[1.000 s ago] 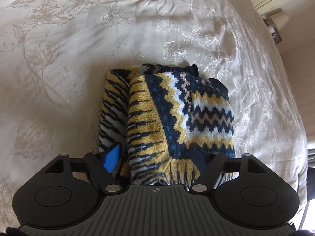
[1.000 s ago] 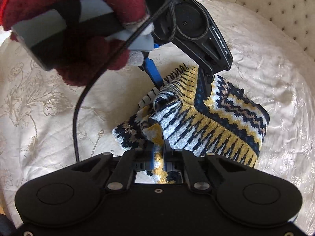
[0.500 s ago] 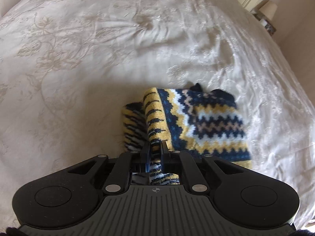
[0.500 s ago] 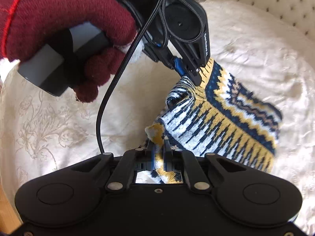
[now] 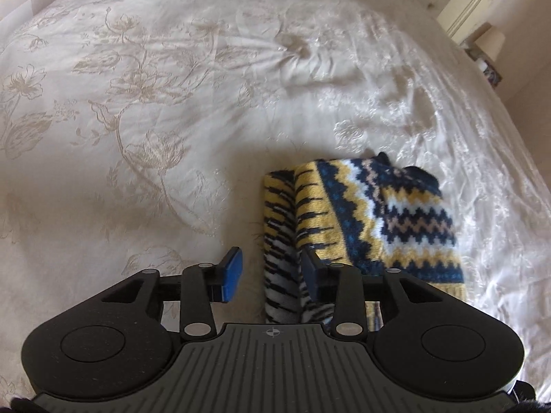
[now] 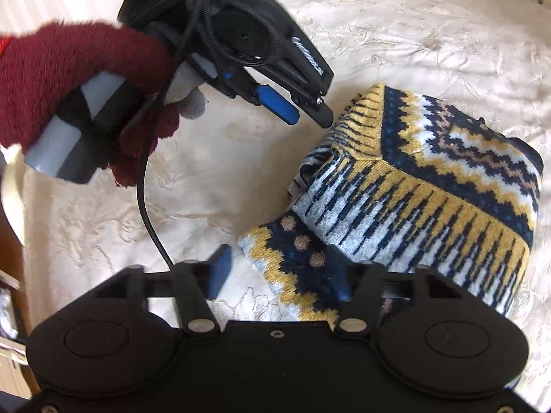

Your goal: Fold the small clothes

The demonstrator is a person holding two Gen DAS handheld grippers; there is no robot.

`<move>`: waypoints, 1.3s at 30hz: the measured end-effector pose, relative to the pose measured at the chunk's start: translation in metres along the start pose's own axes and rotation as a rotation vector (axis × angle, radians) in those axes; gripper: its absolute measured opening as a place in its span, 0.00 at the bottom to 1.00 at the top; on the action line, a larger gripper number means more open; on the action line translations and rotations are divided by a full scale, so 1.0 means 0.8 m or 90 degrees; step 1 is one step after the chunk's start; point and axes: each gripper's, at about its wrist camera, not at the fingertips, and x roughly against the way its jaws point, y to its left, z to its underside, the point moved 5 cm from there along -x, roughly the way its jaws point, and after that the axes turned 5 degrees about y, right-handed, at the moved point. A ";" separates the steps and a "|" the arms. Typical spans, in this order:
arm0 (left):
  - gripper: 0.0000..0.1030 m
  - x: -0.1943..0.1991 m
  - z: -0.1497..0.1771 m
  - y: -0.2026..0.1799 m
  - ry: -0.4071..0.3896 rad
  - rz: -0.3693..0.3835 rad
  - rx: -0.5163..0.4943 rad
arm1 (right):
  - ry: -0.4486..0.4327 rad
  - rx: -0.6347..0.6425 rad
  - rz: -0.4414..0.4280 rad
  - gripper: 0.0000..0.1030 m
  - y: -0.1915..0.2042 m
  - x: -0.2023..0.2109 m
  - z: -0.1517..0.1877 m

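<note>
Across the cream bedspread (image 5: 144,110) a soft, limp knit sweater (image 5: 372,213) lies folded, best pinched at its edges, while the left gripper (image 5: 270,268) and right gripper (image 6: 280,272) are spread and hold nothing.

Wide stretches of the cream embroidered bedspread (image 5: 144,110) lie bare left of and beyond the folded knit sweater (image 5: 372,213), the only bulk on the bed. The left gripper (image 6: 303,112), held in a red-gloved hand (image 6: 69,79), hangs above the sweater's left edge.
</note>
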 end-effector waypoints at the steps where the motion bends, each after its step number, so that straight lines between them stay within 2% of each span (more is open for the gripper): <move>1: 0.47 0.008 0.002 -0.003 -0.006 0.011 -0.001 | -0.011 -0.008 -0.006 0.66 -0.003 0.009 0.002; 3: 0.65 0.015 0.007 -0.013 -0.013 0.026 0.003 | -0.033 -0.034 -0.009 0.70 -0.014 0.031 0.003; 4: 0.67 0.017 0.011 -0.015 -0.013 0.035 0.006 | -0.046 -0.055 -0.011 0.74 -0.021 0.041 0.005; 8: 0.67 0.012 0.035 -0.021 0.020 0.058 0.016 | -0.089 -0.167 -0.005 0.76 -0.064 0.072 0.009; 11: 0.67 0.005 0.055 -0.020 0.043 0.066 0.019 | -0.115 -0.271 0.006 0.80 -0.114 0.088 0.017; 14: 0.67 -0.003 0.072 -0.017 0.066 0.067 0.023 | -0.127 -0.363 0.022 0.80 -0.167 0.094 0.025; 18: 0.67 -0.013 0.084 -0.013 0.085 0.067 0.040 | -0.134 -0.452 0.014 0.80 -0.228 0.090 0.030; 22: 0.67 -0.022 0.090 -0.011 0.102 0.084 0.055 | -0.133 -0.516 -0.019 0.80 -0.267 0.067 0.035; 27: 0.67 -0.038 0.088 -0.016 0.114 0.098 0.042 | -0.075 -0.534 -0.062 0.71 -0.279 0.016 0.036; 30: 0.67 -0.053 0.084 -0.021 0.128 0.120 0.043 | -0.065 -0.528 -0.092 0.71 -0.273 -0.008 0.025; 32: 0.71 -0.064 0.081 -0.025 0.137 0.132 0.043 | -0.058 -0.518 -0.107 0.70 -0.267 -0.020 0.015; 35: 0.77 -0.081 0.077 -0.029 0.146 0.152 0.042 | -0.043 -0.485 -0.104 0.71 -0.257 -0.031 0.002; 39: 0.75 -0.089 0.072 -0.027 0.160 0.193 0.058 | -0.039 -0.480 -0.101 0.70 -0.256 -0.031 0.000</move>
